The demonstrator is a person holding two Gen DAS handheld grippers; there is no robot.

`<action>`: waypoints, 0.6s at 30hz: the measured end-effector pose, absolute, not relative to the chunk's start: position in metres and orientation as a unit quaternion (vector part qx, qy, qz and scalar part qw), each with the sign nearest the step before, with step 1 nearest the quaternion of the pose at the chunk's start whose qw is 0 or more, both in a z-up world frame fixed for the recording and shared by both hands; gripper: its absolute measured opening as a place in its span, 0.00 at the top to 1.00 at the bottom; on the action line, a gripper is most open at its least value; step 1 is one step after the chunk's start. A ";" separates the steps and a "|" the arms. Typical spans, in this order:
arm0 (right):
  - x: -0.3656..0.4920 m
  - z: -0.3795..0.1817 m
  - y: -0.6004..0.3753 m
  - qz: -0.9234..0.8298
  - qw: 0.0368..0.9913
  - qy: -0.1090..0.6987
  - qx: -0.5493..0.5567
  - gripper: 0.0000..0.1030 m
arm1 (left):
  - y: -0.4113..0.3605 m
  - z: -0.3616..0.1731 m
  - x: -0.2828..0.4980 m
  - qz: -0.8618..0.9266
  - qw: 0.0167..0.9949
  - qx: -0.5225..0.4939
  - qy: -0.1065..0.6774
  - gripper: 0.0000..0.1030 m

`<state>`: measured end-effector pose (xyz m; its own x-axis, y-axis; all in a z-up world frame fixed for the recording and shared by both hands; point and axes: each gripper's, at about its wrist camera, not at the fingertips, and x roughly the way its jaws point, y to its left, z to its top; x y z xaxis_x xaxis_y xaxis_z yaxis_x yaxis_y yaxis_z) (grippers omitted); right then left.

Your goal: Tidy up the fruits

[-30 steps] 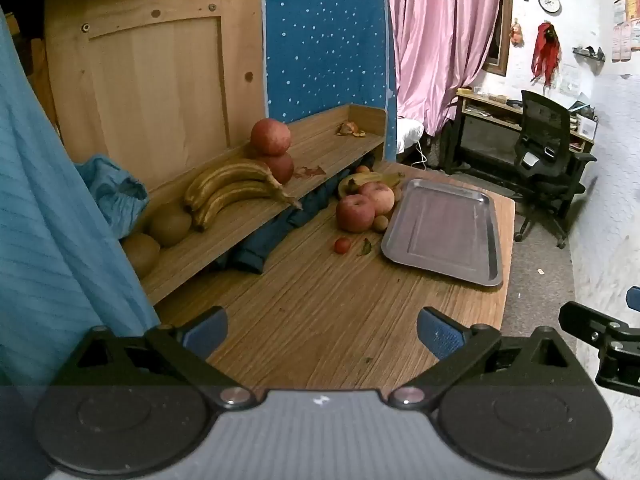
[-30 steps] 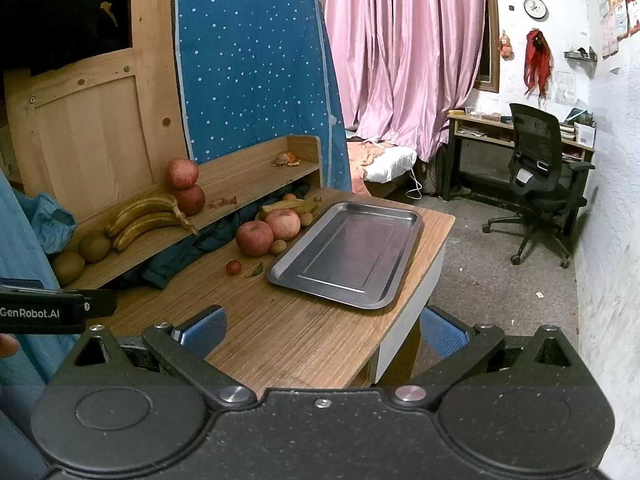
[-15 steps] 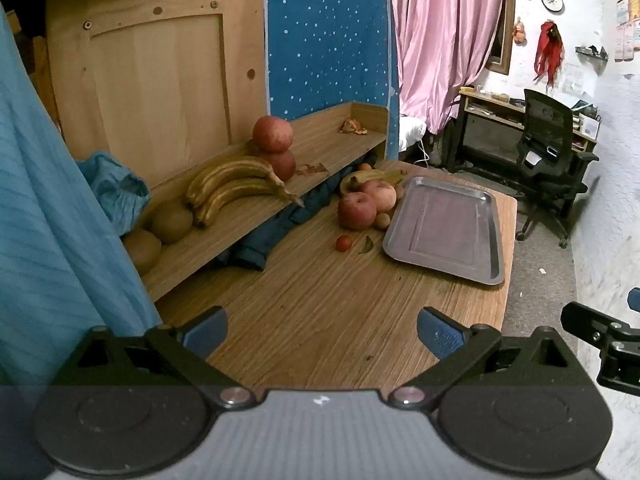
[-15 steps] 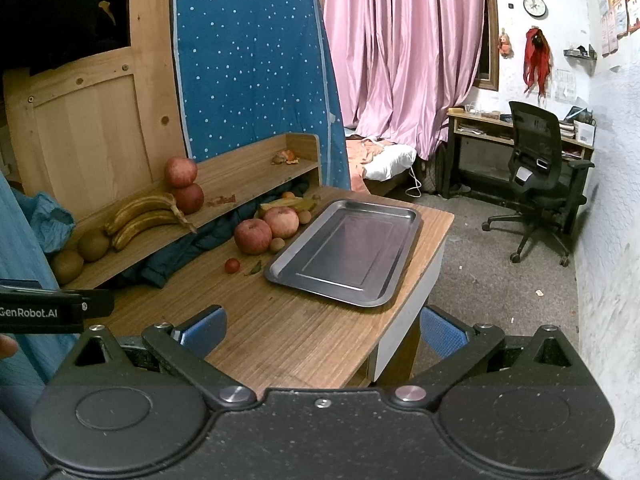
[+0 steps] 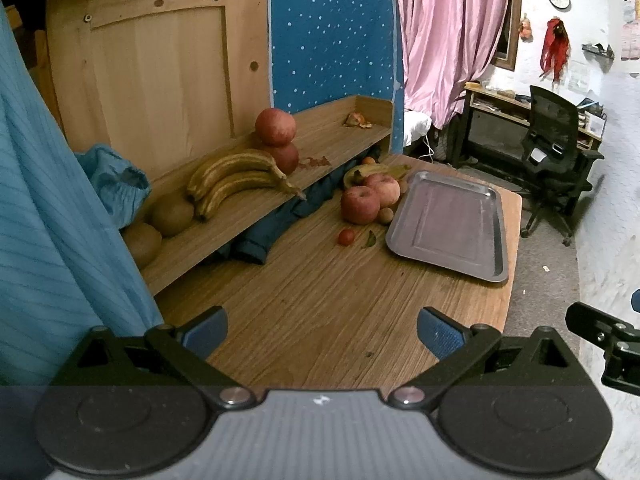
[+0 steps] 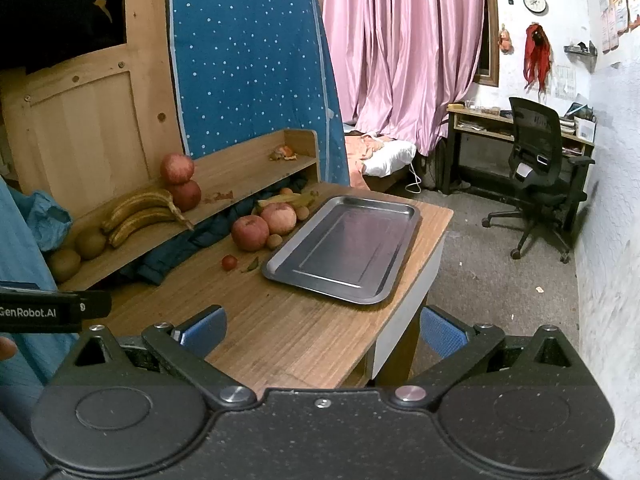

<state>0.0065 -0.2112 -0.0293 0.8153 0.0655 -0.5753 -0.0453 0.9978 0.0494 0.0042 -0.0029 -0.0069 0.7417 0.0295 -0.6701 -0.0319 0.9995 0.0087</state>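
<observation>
L gripper (image 5: 322, 330) jaws wide apart, nothing between, hovering over near end of wooden table (image 5: 320, 300). R gripper (image 6: 322, 330) also spread wide, empty, over near-right table edge w/ floor below its right finger.

Only readable text: "GenRobot.AI" in white on black body of L gripper, seen at left edge of R wrist view (image 6: 48, 311); a small digit next to it, looks like 9, not sure. Wall clock (image 6: 535, 1) and papers on wall too small to read.

Fruits: two red apples (image 5: 370, 200) on table touching each other, just beside left edge of steel tray (image 5: 450, 224). Small brown round fruit (image 5: 386, 215) btwn apples and tray. Small red tomato-like fruit (image 5: 346, 237) nearer cam, a leaf scrap next to it. Yellowish banana/peel (image 6: 286, 200) behind apples, more small fruit by it. Tray has nothing in it.

Low wooden shelf (image 5: 240, 220) along wall: two red apples stacked (image 5: 276, 126), spotted bananas (image 5: 240, 180) beside them, two brown round fruits (image 5: 172, 212) at near end, peel scraps at far end (image 5: 357, 120). Dark blue cloth (image 5: 272, 224) under shelf.
</observation>
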 end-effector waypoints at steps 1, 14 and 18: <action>0.009 -0.032 -0.213 0.029 0.952 0.303 0.017 0.01 | -0.003 -0.007 0.005 0.017 0.933 -0.002 0.360 0.00; 0.016 -0.029 -0.221 0.032 0.947 0.318 0.021 0.01 | -0.005 -0.010 0.013 0.025 0.928 -0.004 0.373 0.00; 0.022 -0.031 -0.224 0.034 0.944 0.328 0.021 0.01 | -0.007 -0.013 0.016 0.031 0.924 -0.006 0.381 0.00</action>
